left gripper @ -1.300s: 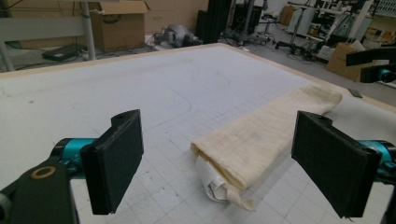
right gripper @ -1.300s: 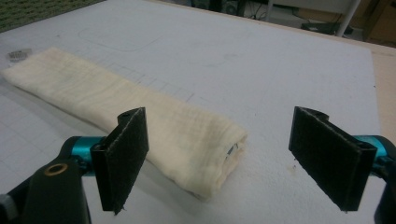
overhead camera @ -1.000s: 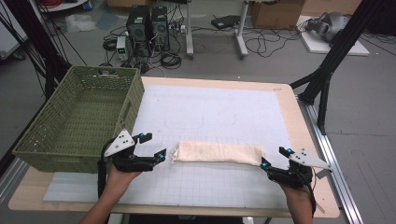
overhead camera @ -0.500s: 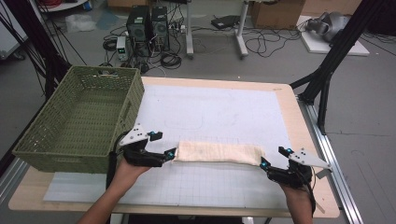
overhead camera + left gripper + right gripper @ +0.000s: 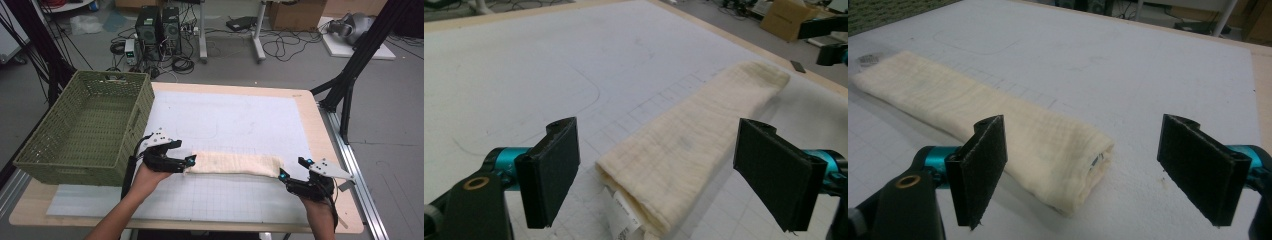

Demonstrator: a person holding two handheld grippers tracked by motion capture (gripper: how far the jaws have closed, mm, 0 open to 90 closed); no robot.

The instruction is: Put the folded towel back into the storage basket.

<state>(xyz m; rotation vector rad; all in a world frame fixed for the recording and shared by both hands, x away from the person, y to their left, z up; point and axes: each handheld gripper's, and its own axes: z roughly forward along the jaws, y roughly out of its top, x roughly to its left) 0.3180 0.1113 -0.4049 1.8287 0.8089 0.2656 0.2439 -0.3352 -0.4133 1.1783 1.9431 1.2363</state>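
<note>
1. We see the folded cream cloth [image 5: 232, 164] lying flat between our two claws, its long axis running from one to the other.
2. Our left gripper [image 5: 188, 161] sits at the cloth's near end; in the left gripper view its jaws stand wide apart with that end [image 5: 674, 165] lying between them, a white label poking out of the fold just ahead of the claw. Neither pad touches the fabric as far as we can tell.
3. Our right gripper [image 5: 290, 170] sits at the opposite end. In the right gripper view its jaws are also spread wide, and the cloth's folded end [image 5: 1068, 165] lies toward the left-hand jaw, with bare mat in front of the other jaw.
4. Counting: we find one cloth, two grippers, each held by one hand, and one green woven basket [image 5: 85, 130].
5. The basket stands just beyond and outward of the left gripper, near it and well apart from the right one. Its inside looks bare.
6. Under both claws lies a white gridded mat [image 5: 235, 120] that covers most of a pale wooden table [image 5: 327, 150]; faint pencilled outlines mark the mat beyond the cloth.
7. Far past the claws, on a grey floor, we make out two computer towers [image 5: 157, 25], loose cables, a cardboard box [image 5: 295, 12] and black frame legs.
</note>
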